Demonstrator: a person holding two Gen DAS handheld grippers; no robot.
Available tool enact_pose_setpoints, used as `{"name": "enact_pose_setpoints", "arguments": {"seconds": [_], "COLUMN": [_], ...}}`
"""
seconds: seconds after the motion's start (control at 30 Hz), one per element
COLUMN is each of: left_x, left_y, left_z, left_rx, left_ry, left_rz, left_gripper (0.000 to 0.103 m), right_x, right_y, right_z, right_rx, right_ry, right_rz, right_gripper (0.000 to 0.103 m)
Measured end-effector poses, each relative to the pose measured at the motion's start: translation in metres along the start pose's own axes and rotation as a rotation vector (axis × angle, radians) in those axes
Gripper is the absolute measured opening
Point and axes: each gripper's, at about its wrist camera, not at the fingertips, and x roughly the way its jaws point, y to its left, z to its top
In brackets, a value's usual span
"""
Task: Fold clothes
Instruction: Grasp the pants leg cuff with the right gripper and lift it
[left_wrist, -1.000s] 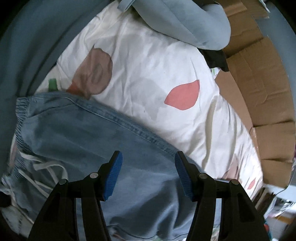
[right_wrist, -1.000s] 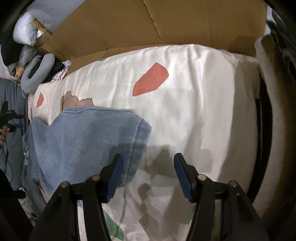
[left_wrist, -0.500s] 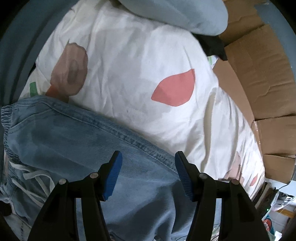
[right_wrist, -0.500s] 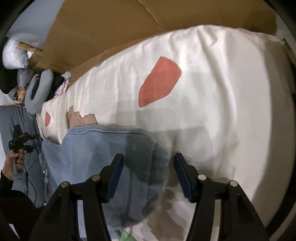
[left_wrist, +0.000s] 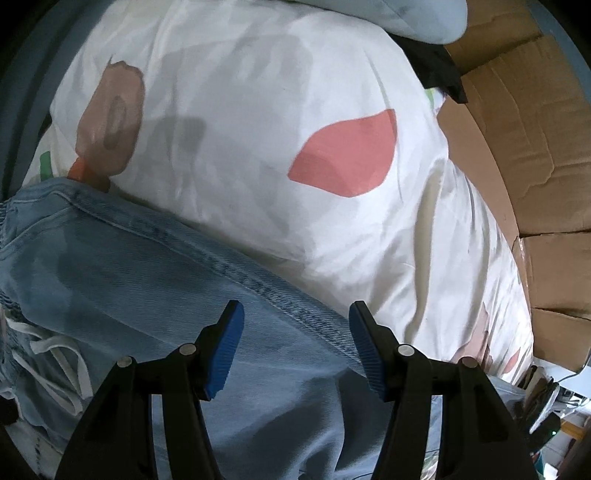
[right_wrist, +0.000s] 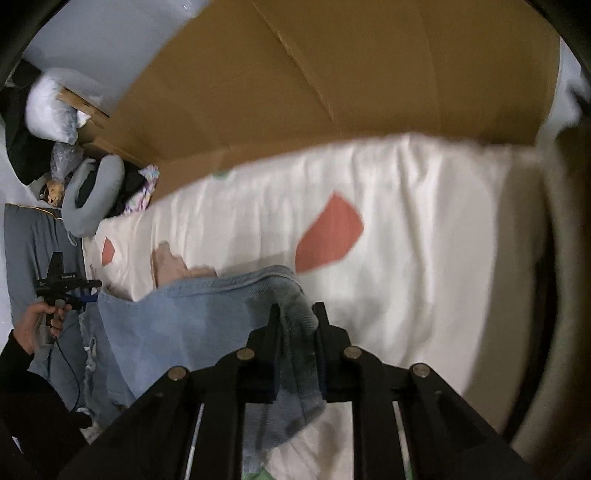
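Denim is bunching between the closing jaws of the right gripper (right_wrist: 297, 314), which are pinching the hem end of the light blue jeans (right_wrist: 192, 325) lying on the white quilt with coral and brown patches (right_wrist: 424, 240). Only the right wrist view is showing this grip, along with the big brown cardboard sheet (right_wrist: 332, 81) behind the bed, a grey neck pillow (right_wrist: 92, 195) and the person's left hand (right_wrist: 40, 325) carrying the other tool at the far left. Over on the left wrist view, the left gripper (left_wrist: 295, 332) is hovering about half open above the jeans' side seam, its blue ribbed pads (left_wrist: 227, 347) gripping nothing. That camera alone is catching the white drawstring (left_wrist: 55, 354) at the waistband, lower left, and stacked cardboard boxes (left_wrist: 535, 155) along the right.
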Motion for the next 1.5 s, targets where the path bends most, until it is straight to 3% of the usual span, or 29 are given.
{"name": "enact_pose_setpoints", "arguments": {"seconds": [0.37, 0.9, 1.1, 1.3, 1.5], "left_x": [0.000, 0.016, 0.003, 0.018, 0.033], "left_y": [-0.004, 0.008, -0.002, -0.004, -0.008], "left_z": [0.004, 0.016, 0.024, 0.024, 0.017], "left_rx": [-0.008, -0.037, -0.065, -0.167, -0.235], "left_ry": [-0.010, 0.004, -0.056, 0.000, 0.009], "left_rz": [0.007, 0.035, -0.018, -0.126, -0.129], "left_gripper": [0.060, 0.060, 0.060, 0.060, 0.059], "right_x": [-0.047, -0.025, -0.016, -0.016, -0.018], "right_y": [-0.011, -0.020, -0.015, -0.010, -0.012], "right_z": [0.029, 0.056, 0.069, 0.075, 0.073], "right_rx": [-0.014, -0.025, -0.050, -0.070, -0.075], "right_ry": [-0.140, -0.153, -0.166, -0.188, -0.189], "right_rz": [-0.188, -0.311, -0.349, -0.359, -0.344], "right_gripper": [0.012, 0.011, 0.011, 0.011, 0.011]}}
